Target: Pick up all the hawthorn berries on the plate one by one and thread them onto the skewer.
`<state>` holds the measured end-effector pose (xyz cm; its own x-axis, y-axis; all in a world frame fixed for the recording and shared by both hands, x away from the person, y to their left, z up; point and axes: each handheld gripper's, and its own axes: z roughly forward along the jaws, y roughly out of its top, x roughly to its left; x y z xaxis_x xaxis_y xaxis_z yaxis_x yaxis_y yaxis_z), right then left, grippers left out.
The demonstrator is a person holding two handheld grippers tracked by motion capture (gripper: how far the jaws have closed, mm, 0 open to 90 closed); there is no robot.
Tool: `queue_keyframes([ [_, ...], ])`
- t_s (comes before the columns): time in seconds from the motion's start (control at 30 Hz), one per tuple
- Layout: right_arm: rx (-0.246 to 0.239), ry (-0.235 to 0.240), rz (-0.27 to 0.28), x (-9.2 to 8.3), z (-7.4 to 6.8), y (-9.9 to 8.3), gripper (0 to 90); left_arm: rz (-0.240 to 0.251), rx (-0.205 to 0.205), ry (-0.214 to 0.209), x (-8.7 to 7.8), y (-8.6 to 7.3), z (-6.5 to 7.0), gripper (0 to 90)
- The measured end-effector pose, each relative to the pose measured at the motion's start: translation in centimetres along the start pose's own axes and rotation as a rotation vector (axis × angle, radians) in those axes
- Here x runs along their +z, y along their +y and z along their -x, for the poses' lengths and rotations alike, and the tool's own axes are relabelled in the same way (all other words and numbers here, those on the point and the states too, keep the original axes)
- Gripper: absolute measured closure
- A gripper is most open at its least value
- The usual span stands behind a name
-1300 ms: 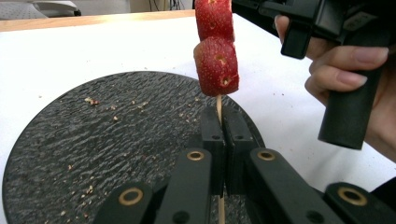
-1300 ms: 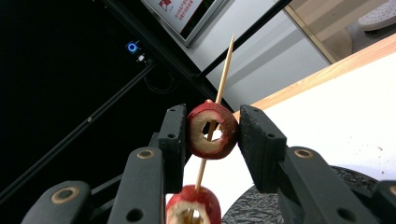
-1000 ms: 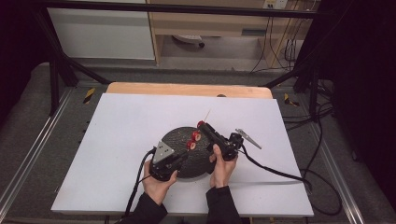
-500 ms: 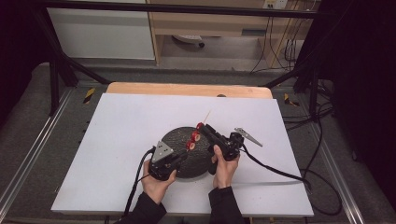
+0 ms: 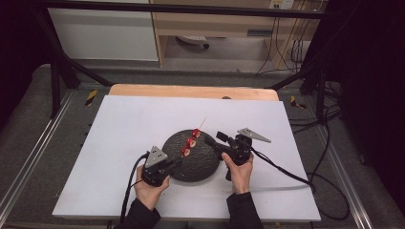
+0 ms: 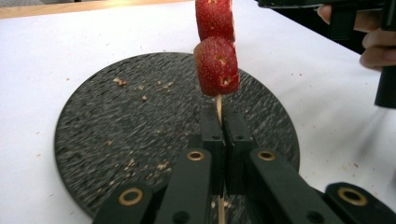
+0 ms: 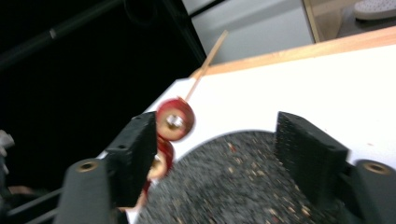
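A thin wooden skewer (image 5: 202, 123) carries three red strawberry slices (image 5: 192, 142) and slants over a dark round plate (image 5: 200, 164). My left gripper (image 5: 176, 162) is shut on the skewer's lower end. In the left gripper view its jaws (image 6: 218, 119) pinch the stick (image 6: 218, 103) just below the lowest slice (image 6: 217, 65). My right gripper (image 5: 211, 141) sits to the right of the slices. Its jaws have just been opening and stand apart (image 7: 217, 135) with nothing pressed between them. The top slice (image 7: 175, 119) hangs beside its left finger (image 7: 135, 149).
The plate (image 6: 116, 121) lies on a white board (image 5: 119, 124) and bears small crumbs. A wooden strip (image 5: 191, 90) runs along the far edge. Cables trail from both grippers, the right one (image 5: 286, 171) across the board. The other hand (image 6: 376, 44) appears in the left gripper view.
The right gripper's jaws have opened and come off the top strawberry slice. The left gripper has shifted slightly with the skewer.
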<state>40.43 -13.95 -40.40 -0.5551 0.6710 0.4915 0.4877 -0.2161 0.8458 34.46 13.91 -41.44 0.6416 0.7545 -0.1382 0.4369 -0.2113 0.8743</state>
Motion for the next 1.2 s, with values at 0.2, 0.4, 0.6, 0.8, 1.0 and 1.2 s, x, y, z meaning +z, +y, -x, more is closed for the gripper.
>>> queue_keyframes([
  [0.2, -0.117, -0.039, -0.127, -0.6, 0.4, 0.0, 12.8, -0.03, 0.012, -0.01, -1.0, -0.1, -0.7, 88.1],
  [0.4, -0.191, -0.049, -0.217, -1.5, 1.3, -0.2, 6.0, -0.062, 0.03, -0.017, -2.0, -0.2, -1.6, 88.0],
  [0.6, -0.254, -0.054, -0.293, -2.2, 2.0, -0.5, 2.6, -0.087, 0.05, -0.023, -2.6, 0.0, -2.1, 88.0],
  [0.8, -0.287, -0.064, -0.353, -3.1, 2.9, -1.1, 0.7, -0.109, 0.081, -0.026, -3.0, 0.9, -2.4, 88.0],
  [1.0, -0.311, -0.076, -0.381, -4.8, 4.1, -1.6, 0.6, -0.126, 0.106, -0.021, -3.5, 2.0, -2.7, 88.0],
  [1.2, -0.313, -0.089, -0.398, -6.3, 5.3, -2.1, 0.6, -0.154, 0.118, -0.023, -3.5, 2.8, -3.2, 88.0],
])
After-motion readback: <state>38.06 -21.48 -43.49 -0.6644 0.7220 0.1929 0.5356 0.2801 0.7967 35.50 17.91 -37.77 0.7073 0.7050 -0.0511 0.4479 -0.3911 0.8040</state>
